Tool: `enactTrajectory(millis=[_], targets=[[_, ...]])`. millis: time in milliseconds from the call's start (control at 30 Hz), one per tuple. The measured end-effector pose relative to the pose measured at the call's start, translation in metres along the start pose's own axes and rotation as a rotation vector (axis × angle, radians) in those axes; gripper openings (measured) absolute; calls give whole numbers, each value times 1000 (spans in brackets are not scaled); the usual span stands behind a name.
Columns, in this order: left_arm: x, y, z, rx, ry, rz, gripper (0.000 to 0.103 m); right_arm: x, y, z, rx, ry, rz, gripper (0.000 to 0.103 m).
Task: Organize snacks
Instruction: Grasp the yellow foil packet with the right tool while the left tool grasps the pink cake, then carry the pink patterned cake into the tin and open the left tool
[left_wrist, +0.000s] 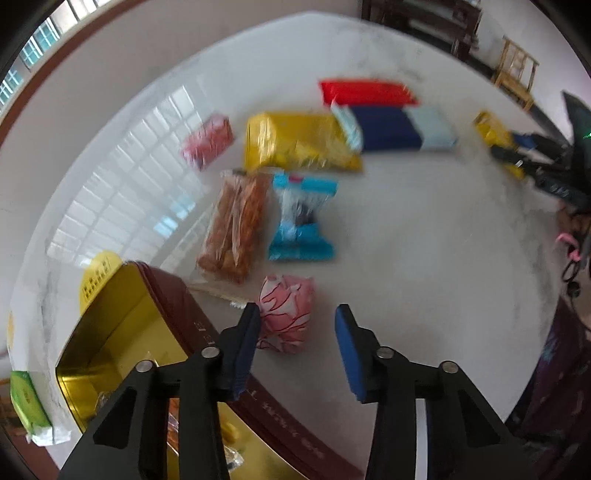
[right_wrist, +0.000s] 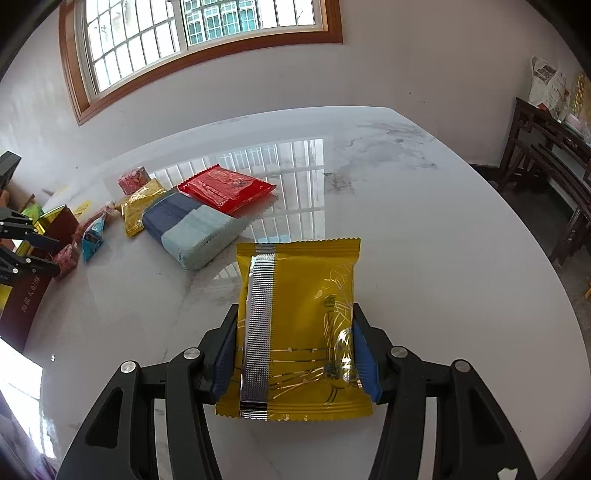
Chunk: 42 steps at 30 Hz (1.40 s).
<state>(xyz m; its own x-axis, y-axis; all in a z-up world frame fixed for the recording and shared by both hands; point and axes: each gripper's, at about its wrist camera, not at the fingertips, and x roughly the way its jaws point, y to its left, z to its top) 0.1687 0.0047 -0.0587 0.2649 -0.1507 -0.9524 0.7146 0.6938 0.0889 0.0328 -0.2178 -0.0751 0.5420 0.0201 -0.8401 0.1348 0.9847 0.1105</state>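
My right gripper (right_wrist: 295, 339) is shut on a yellow foil snack packet (right_wrist: 299, 325), its blue pads pressing both side edges, held just above the white marble table (right_wrist: 406, 206). My left gripper (left_wrist: 297, 332) is open and empty; a pink patterned snack (left_wrist: 286, 314) lies between its fingertips on the table. An open dark red tin with a gold inside (left_wrist: 122, 325) stands at the left, with a few snacks in it. Loose snacks lie beyond: a brown packet (left_wrist: 236, 225), a light blue packet (left_wrist: 301, 218), a large yellow packet (left_wrist: 295, 142), a navy and pale blue pack (left_wrist: 391, 127), a red pack (left_wrist: 365, 92).
A small pink packet (left_wrist: 208, 140) lies at the far left of the pile. A green packet (left_wrist: 27, 402) sits beyond the tin at the table edge. Dark wooden furniture (right_wrist: 550, 158) stands at the right by the wall. The right gripper with its yellow packet shows at the far right (left_wrist: 517, 155).
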Motion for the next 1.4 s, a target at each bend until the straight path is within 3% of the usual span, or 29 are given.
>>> enactTrajectory(millis=[333, 400, 467, 600, 700, 800, 933, 1133, 1400], targets=[[17, 2, -1, 10, 50, -15, 42, 1, 2, 0, -9, 3, -3, 53], [18, 0, -2, -1, 42, -35, 40, 1, 2, 0, -11, 4, -4, 53], [17, -1, -2, -16, 24, -19, 31, 1, 3, 0, -14, 6, -6, 54], [12, -4, -5, -142, 10, 20, 31, 2, 5, 1, -24, 11, -22, 54], [-4, -18, -15, -261, -52, 40, 31, 3, 7, 1, -28, 14, -42, 54], [-24, -26, -34, -424, -124, -85, 31, 3, 4, 1, -3, 14, -79, 54], [-45, -45, -60, -547, -198, -130, 31, 3, 1, 1, 14, 13, -102, 54], [-62, -51, -84, -647, -240, -154, 31, 4, 0, 2, 23, 13, -114, 54], [-88, -63, -99, -652, -287, -45, 31, 5, 2, 2, 19, 14, -121, 54]])
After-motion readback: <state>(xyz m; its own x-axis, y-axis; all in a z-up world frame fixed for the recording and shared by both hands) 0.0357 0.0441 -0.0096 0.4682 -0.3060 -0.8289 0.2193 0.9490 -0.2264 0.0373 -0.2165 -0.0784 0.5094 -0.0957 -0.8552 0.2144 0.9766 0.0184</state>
